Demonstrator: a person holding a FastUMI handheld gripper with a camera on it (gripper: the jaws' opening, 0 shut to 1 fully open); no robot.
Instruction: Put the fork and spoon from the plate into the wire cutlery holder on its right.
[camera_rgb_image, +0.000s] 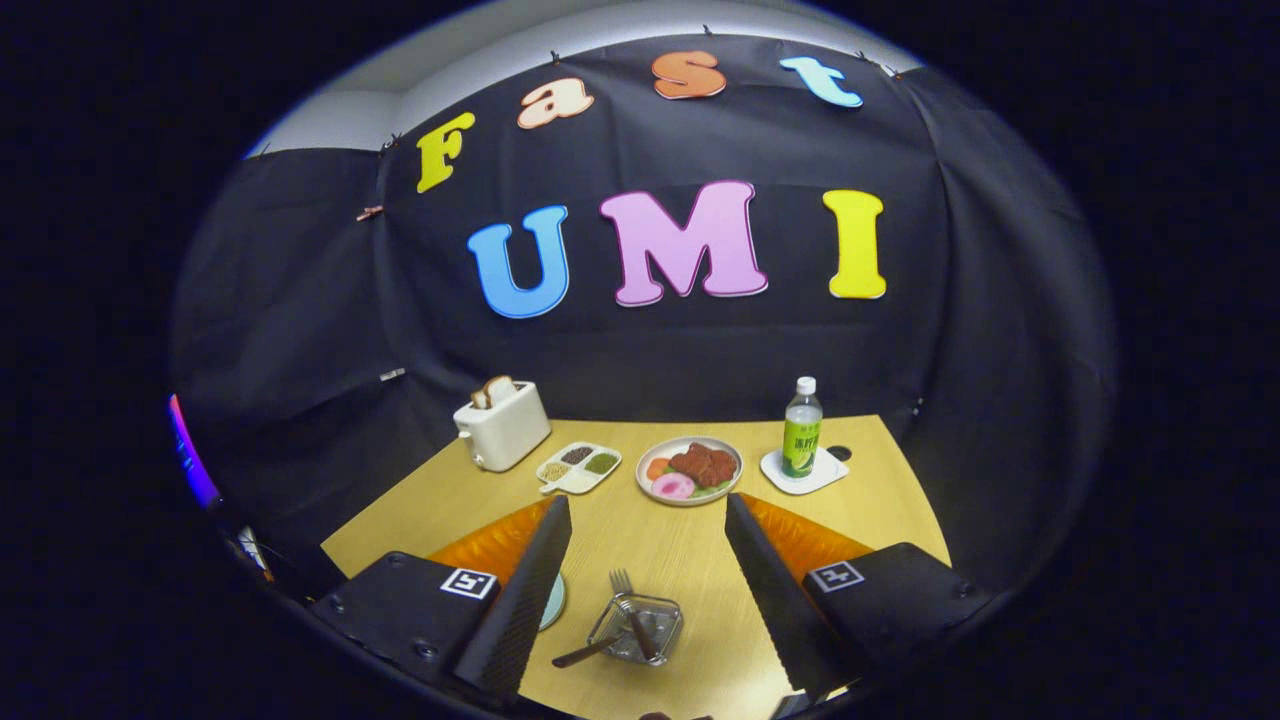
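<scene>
Hovering above the yellow desk (690, 560) with jaws spread wide and empty. Between them, below, the wire cutlery holder (636, 630) with fork (630, 610) and dark-handled spoon (590, 652) inside; pale plate (555, 600) edge peeking beside the left finger.
</scene>
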